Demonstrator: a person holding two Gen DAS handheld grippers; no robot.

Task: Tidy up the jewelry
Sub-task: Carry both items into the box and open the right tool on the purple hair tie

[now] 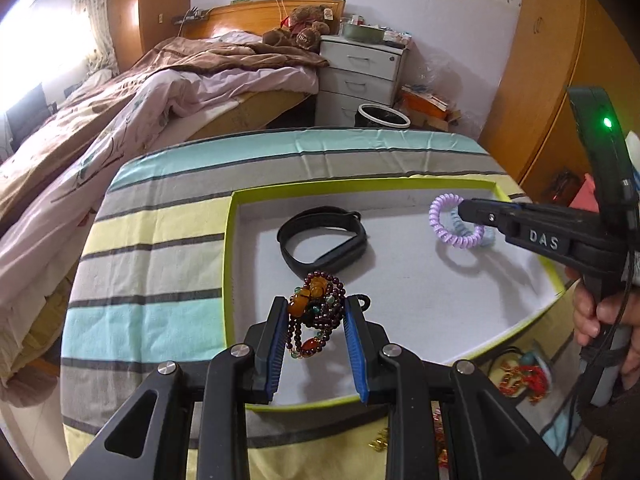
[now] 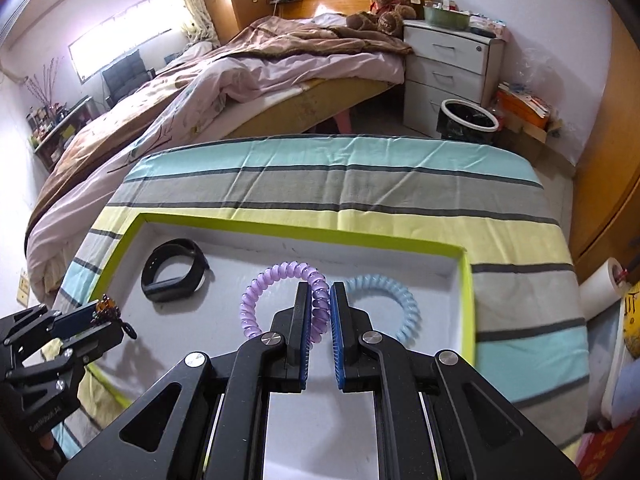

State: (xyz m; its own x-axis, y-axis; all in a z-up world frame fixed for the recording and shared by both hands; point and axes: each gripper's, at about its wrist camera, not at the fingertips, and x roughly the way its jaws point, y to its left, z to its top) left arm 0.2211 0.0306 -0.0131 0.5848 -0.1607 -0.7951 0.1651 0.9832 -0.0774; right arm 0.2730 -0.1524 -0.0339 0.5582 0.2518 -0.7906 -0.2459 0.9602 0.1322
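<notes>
Your left claw (image 1: 316, 320) pinches the limp, tangle-prone bead bracelet (image 1: 316, 312); right claw (image 2: 320, 308) nips the springy purple coil tie (image 2: 280, 300) at its band.

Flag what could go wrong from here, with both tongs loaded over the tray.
1. The bead bracelet is a loose bunch in the left tongs; strands hang low and could snag or slip.
2. The right tongs pinch only one side of the purple coil, which might spring free onto the blue coil.
</notes>
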